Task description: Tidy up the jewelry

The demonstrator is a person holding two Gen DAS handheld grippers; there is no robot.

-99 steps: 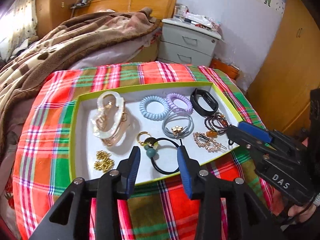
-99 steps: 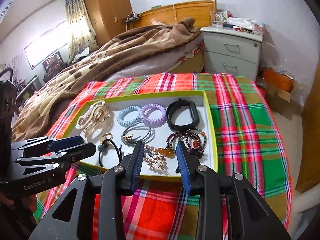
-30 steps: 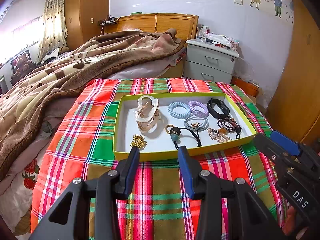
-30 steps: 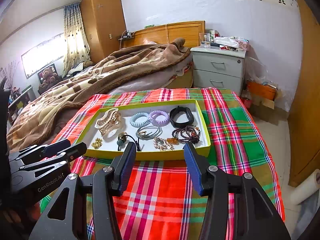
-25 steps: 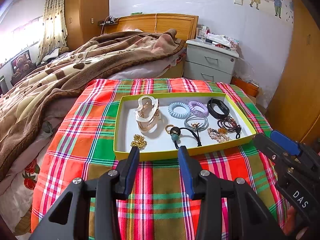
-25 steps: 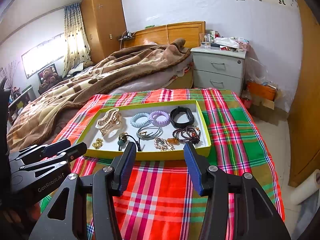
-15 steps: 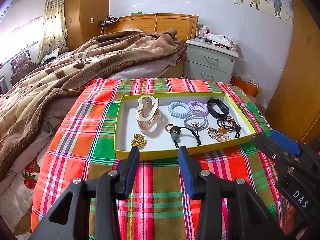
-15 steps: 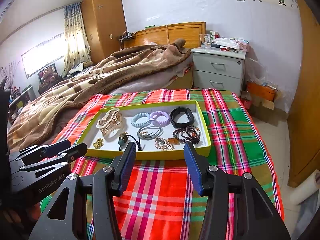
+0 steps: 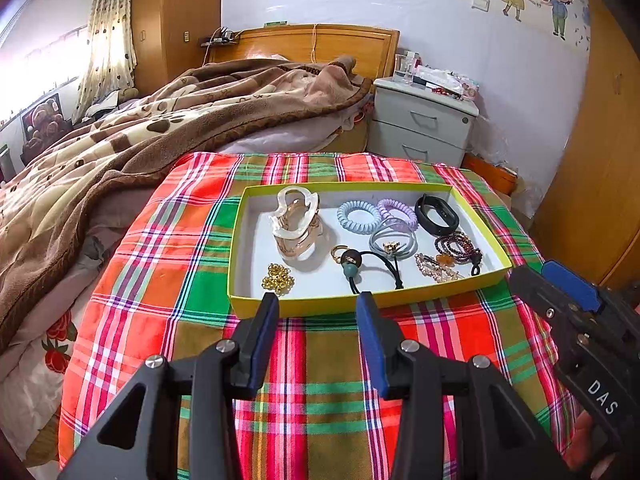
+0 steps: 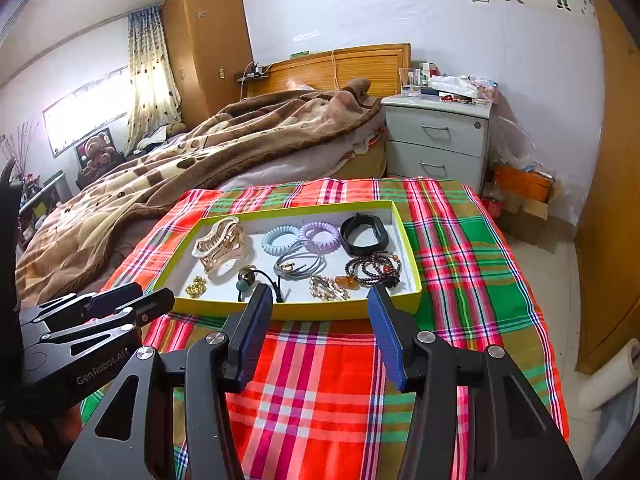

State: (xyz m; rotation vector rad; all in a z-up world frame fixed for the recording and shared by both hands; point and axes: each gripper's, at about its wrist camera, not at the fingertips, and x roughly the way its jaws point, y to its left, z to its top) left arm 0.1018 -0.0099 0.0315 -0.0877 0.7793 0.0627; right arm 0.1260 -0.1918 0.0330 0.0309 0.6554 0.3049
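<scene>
Left wrist view. The left gripper point(image 9: 317, 306) hangs released and empty above the plaid tabletop point(image 9: 168, 280), just short of the near wall of the yellow-rimmed tray point(image 9: 240, 308), which lies straight ahead with its long axis crosswise. Inside, nearest that wall, lie the gold bead cluster point(image 9: 277, 279) toward the tray's left end and the black hair tie with beads point(image 9: 362, 266) at mid-wall. The right gripper point(image 9: 560, 280) enters off the tray's right corner.

Right wrist view. The right gripper point(image 10: 320, 300), spread wide and empty, faces the same near wall. The crystal hair clip point(image 10: 328, 286) and dark bead bracelets point(image 10: 374, 266) lie just beyond the wall, closer to this gripper than to the left gripper point(image 10: 152, 300), which sits off the tray's point(image 10: 416, 280) left corner.
</scene>
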